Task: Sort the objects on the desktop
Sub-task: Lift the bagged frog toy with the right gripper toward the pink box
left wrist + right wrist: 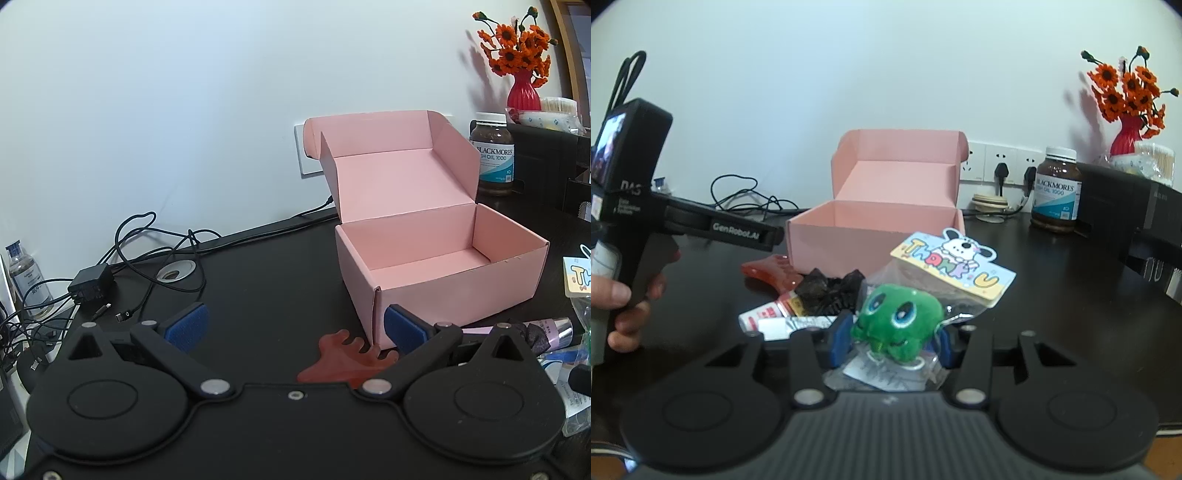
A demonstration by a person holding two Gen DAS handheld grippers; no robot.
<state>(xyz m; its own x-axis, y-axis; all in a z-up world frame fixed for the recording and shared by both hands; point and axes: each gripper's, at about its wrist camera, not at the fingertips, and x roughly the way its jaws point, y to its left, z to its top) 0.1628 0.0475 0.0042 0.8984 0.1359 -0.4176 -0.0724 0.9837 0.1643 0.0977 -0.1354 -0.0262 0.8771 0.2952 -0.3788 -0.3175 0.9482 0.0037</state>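
My right gripper (890,341) clamped on bagged green plush toy (899,319), bag's lower edge hidden, my left gripper (295,325) spread wide over half-hidden red comb-shaped piece (341,356), open pink cardboard box (439,266) beyond

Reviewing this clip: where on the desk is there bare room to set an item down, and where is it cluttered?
Bare desk lies between the cable tangle and the pink box, whose floor is bare too. Another patch sits between the box and the black case, in front of the supplement bottle. It is crowded before the box: red comb, packets, bagged green plush.
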